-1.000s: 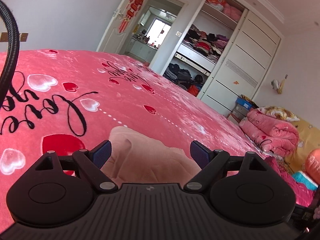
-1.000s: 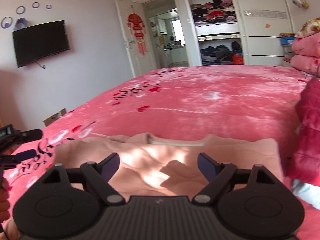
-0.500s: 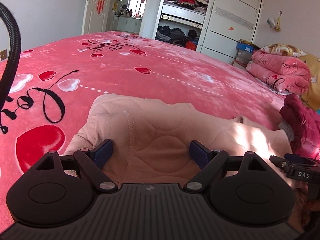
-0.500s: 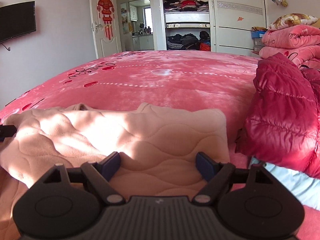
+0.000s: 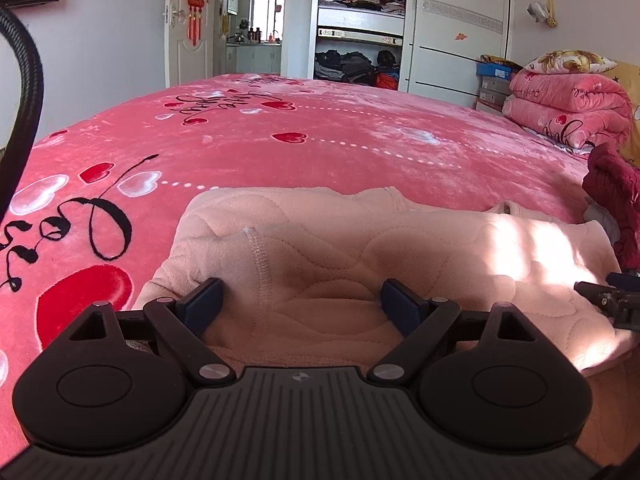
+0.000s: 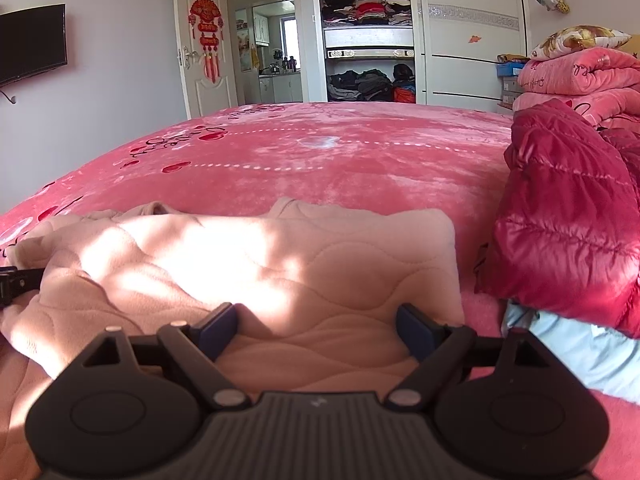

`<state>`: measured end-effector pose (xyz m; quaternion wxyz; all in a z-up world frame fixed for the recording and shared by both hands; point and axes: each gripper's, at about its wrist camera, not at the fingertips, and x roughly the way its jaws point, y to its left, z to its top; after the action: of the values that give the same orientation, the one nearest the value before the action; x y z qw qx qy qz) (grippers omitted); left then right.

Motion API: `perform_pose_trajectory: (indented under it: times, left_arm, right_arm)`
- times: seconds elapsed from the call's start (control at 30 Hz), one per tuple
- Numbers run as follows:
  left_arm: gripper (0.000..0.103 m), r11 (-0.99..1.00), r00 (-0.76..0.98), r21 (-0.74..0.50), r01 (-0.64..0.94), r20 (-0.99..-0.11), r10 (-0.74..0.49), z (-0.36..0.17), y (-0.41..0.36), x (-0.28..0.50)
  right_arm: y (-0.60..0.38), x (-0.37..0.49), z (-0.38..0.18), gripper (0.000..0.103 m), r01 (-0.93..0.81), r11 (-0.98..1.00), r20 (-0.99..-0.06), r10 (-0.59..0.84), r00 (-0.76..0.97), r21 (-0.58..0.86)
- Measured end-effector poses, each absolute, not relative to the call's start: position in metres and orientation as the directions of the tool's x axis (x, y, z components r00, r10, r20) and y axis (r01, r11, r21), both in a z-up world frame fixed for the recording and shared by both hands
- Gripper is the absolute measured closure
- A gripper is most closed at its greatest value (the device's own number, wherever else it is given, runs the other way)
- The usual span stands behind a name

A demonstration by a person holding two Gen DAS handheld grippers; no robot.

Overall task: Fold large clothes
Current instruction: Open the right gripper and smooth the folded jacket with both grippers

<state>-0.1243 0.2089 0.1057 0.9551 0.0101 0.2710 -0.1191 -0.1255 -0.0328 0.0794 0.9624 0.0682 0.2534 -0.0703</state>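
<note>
A pale pink quilted garment (image 5: 360, 248) lies folded across the near part of the pink bed; it also shows in the right wrist view (image 6: 280, 264). My left gripper (image 5: 304, 306) is open, low over the garment's left part, its jaws wide apart with the fabric lying between them. My right gripper (image 6: 318, 330) is open the same way over the garment's right part. The right gripper's tip shows at the right edge of the left wrist view (image 5: 612, 300).
A dark red puffer jacket (image 6: 568, 216) lies right of the garment on a pale blue cloth (image 6: 576, 352). Folded pink quilts (image 5: 568, 108) are stacked at the far right. The heart-print bedspread (image 5: 280, 140) stretches ahead to a wardrobe (image 5: 360, 20).
Both grippers have come down and forward toward the garment, which now fills the lower view. The garment's folded upper layer now lies flat. Both grippers stay open.
</note>
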Motion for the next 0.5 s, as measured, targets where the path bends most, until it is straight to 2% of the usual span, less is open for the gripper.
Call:
perform_pose_trajectory:
  times: [0.23, 0.4, 0.5]
  left_arm:
    - [0.000, 0.962, 0.861, -0.068, 0.264, -0.433, -0.267, 0.127, 0.215, -0.167]
    - [0.000, 0.950, 0.848, -0.057, 0.306, -0.438, -0.299, 0.133, 0.210, -0.204]
    - [0.000, 0.945, 0.834, -0.052, 0.324, -0.456, -0.311, 0.132, 0.204, -0.225]
  right_arm:
    - [-0.033, -0.154, 0.095, 0.008, 0.168, 0.977, -0.527, -0.077, 0.847, 0.127]
    - [-0.023, -0.191, 0.101, 0.004, 0.183, 0.976, -0.537, -0.093, 0.838, 0.116]
    - [-0.018, -0.211, 0.099, 0.001, 0.200, 0.973, -0.576, -0.098, 0.812, 0.117]
